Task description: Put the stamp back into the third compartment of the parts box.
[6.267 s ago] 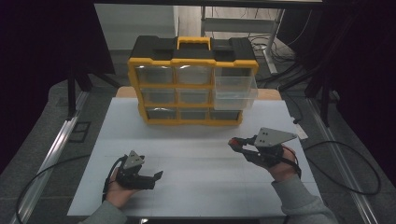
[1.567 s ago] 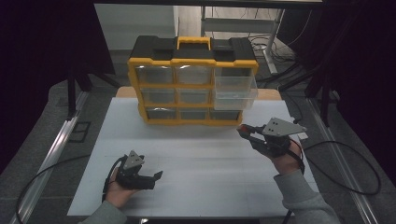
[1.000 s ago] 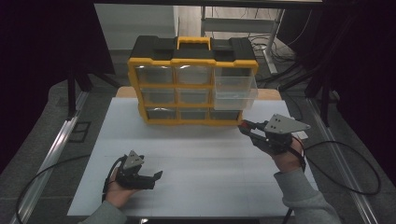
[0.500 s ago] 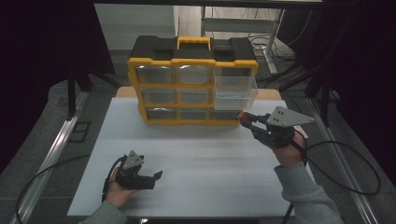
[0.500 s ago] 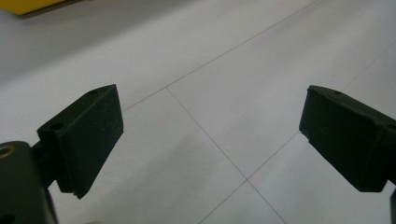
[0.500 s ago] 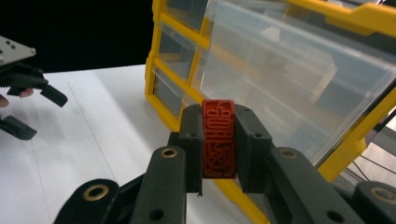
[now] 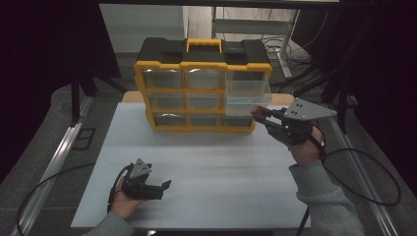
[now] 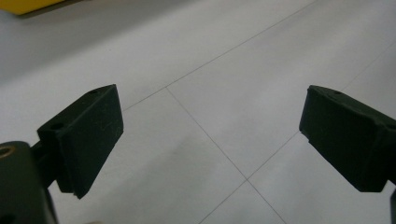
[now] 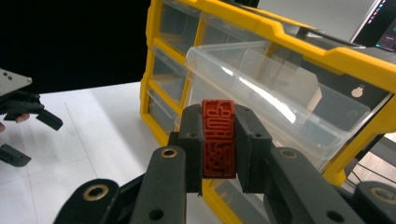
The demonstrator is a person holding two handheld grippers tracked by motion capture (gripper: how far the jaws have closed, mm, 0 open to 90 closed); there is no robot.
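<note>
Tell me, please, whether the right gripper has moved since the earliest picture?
Yes. The right gripper, shut on a red block, has gone from over the open table up toward the organizer, its tip now by the pulled-out drawer.

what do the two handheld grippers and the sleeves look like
Both the left gripper and the right gripper are black, each topped by a grey three-cornered plate and trailing a black cable. Their jaws are flat black blocks with small screw holes. The person's sleeves are grey.

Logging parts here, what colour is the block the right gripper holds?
Red, with a raised maze-like pattern; the block shows best in the right gripper view.
</note>
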